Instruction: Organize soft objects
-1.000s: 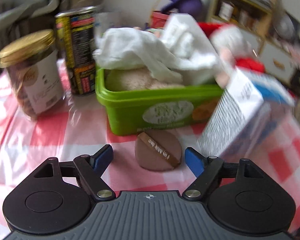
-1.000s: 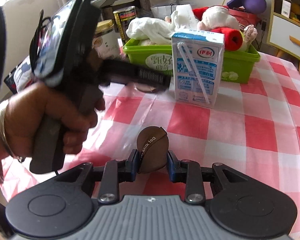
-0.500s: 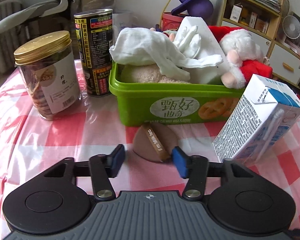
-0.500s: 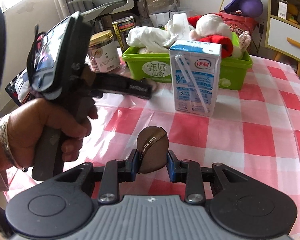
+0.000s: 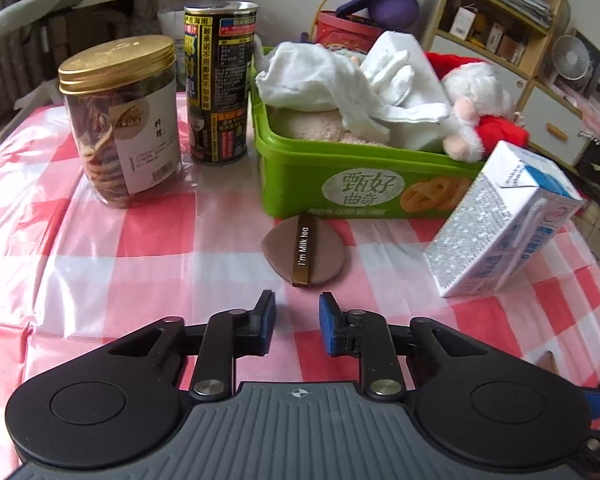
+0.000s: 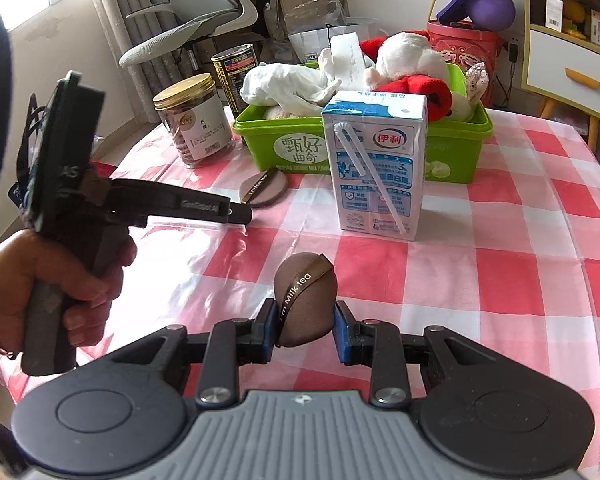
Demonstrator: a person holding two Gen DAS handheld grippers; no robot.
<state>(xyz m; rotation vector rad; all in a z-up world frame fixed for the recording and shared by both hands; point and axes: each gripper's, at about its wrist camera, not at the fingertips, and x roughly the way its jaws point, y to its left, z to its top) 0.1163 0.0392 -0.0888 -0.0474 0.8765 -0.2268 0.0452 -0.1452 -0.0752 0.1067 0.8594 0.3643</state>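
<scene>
A brown powder puff (image 5: 305, 250) with a "I'm Milk tea" ribbon lies flat on the checked tablecloth in front of the green tub (image 5: 364, 190); it also shows in the right wrist view (image 6: 263, 191). My left gripper (image 5: 297, 322) is empty, its jaws a narrow gap apart, a little short of that puff. My right gripper (image 6: 305, 326) is shut on a second brown puff (image 6: 305, 300), held upright above the table. The tub (image 6: 296, 150) holds white cloths (image 5: 340, 80) and a Santa plush (image 5: 476, 116).
A milk carton (image 5: 504, 220) stands right of the lying puff, also in the right wrist view (image 6: 376, 164). A gold-lidded cookie jar (image 5: 122, 120) and a dark can (image 5: 220, 80) stand left of the tub. The left hand-held gripper body (image 6: 100, 200) fills the left of the right view.
My left gripper has pulled back from the lying puff and its jaws have narrowed from wide open. The right gripper keeps holding its puff, almost still.
</scene>
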